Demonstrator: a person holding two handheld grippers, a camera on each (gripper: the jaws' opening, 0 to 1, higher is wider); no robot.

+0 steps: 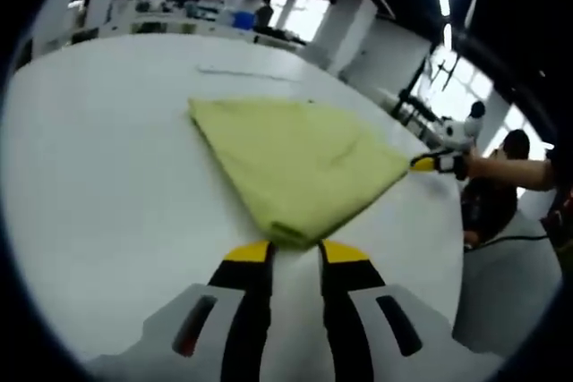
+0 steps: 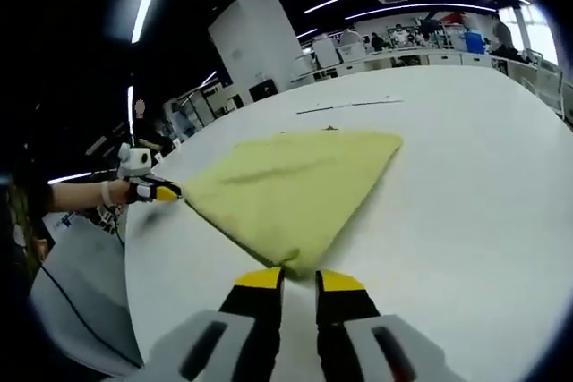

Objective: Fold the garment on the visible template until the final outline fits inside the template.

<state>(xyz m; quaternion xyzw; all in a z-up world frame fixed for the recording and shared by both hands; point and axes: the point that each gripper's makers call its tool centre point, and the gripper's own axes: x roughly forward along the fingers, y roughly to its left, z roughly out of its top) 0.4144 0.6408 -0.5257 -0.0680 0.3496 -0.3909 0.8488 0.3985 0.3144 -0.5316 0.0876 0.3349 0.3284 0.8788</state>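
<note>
A yellow-green garment (image 1: 300, 158) lies folded flat on the white table (image 1: 89, 176). My left gripper (image 1: 295, 250) sits at its nearest corner, yellow-tipped jaws close together with the cloth's thick folded corner between the tips. My right gripper (image 1: 428, 165) shows at the garment's right corner. In the right gripper view the garment (image 2: 286, 190) spreads ahead, and my right gripper (image 2: 300, 279) has its nearest corner pinched between narrow jaws. There my left gripper (image 2: 164, 191) touches the cloth's left corner. A thin dark line (image 1: 246, 72) marks the table beyond the garment.
A person's forearm (image 1: 519, 172) reaches in from the right, and the table (image 2: 466, 203) rim drops off close behind both held corners. A cable (image 2: 72, 297) hangs below the rim. A white pillar (image 2: 255, 46) and cluttered benches (image 1: 170, 6) stand far off.
</note>
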